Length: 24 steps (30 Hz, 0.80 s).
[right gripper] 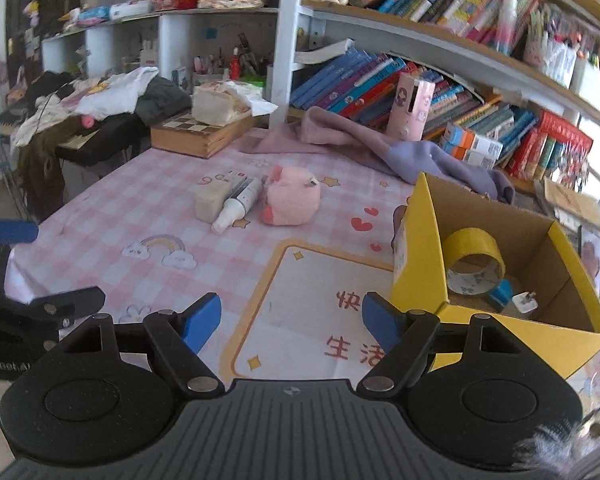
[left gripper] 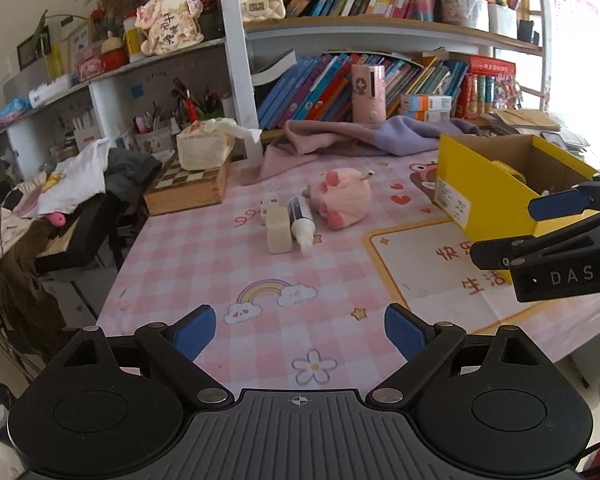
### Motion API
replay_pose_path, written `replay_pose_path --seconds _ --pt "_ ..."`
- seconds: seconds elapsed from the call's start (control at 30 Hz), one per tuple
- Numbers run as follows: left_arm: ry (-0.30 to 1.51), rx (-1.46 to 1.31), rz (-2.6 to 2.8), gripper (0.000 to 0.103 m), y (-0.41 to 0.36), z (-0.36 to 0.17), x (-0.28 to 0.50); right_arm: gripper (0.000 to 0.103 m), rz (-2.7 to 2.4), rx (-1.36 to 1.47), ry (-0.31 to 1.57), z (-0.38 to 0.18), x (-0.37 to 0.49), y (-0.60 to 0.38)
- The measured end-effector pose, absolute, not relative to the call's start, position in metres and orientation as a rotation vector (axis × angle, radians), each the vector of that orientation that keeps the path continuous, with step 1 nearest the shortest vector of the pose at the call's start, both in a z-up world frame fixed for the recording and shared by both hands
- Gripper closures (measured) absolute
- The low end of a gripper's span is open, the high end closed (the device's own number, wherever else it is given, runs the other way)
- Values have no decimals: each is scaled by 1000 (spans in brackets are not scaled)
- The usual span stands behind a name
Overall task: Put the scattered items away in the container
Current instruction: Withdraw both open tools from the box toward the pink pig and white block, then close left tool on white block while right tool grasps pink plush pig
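Left gripper (left gripper: 300,330): jaws wide, empty.
Right gripper (right gripper: 291,320): jaws apart, empty.
Yellow box (right gripper: 420,248): holds tape roll (right gripper: 474,248).
Pink plush (right gripper: 290,200): beside spray bottle (right gripper: 236,204).

We note the box (right gripper: 420,248) at the right of the table (right gripper: 140,220), a tape roll (right gripper: 474,254) and plug (right gripper: 525,303) inside. Left of it lie a plush toy (right gripper: 290,202), bottle (right gripper: 238,204) and block (right gripper: 212,201), side by side.

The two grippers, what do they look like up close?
Both match: the left gripper and right gripper have black linkage arms with silver rivets, blue pads on the fingers, round black discs and a ribbed grey base. White letters "DAS" mark the right one's side.
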<state>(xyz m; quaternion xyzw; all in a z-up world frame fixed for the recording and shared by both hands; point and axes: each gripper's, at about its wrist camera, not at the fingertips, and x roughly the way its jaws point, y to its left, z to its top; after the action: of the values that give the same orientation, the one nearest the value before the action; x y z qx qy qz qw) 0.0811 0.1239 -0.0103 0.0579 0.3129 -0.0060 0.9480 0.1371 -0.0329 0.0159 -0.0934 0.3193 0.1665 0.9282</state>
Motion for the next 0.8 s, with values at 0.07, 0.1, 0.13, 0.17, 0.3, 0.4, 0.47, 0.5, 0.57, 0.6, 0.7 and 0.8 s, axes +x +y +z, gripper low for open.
replay_pose_path --seconds 0.07,0.1,0.13,0.17,0.3,0.4,0.47,0.5,0.57,0.6,0.7,0.8 --pt "640 109 -9 9 126 -11 93 26 343 -174 663 15 149 -31" --pt "643 105 -7 10 127 -11 98 26 346 -174 664 15 156 -29" --pt "647 103 -6 9 128 -12 105 26 350 -175 664 14 162 -27" --pt "649 101 -4 10 129 -12 111 26 354 -174 665 14 169 -25" --pt "655 101 3 10 131 -13 137 26 367 -157 676 13 197 -20" --pt "664 101 11 10 133 -16 157 26 374 -156 687 12 219 -16" --pt "669 93 18 10 135 -18 169 26 379 -155 700 11 235 -13" --pt "671 87 24 10 136 -19 175 26 382 -152 706 10 242 -11" --pt "677 77 36 10 138 -21 186 25 390 -147 720 7 257 -8" --pt "680 72 38 11 140 -23 192 25 395 -146 728 6 264 -6" --pt "685 67 50 12 143 -26 210 25 412 -146 749 0 285 1" --pt "696 65 51 19 145 -29 228 25 422 -140 766 -5 305 7"
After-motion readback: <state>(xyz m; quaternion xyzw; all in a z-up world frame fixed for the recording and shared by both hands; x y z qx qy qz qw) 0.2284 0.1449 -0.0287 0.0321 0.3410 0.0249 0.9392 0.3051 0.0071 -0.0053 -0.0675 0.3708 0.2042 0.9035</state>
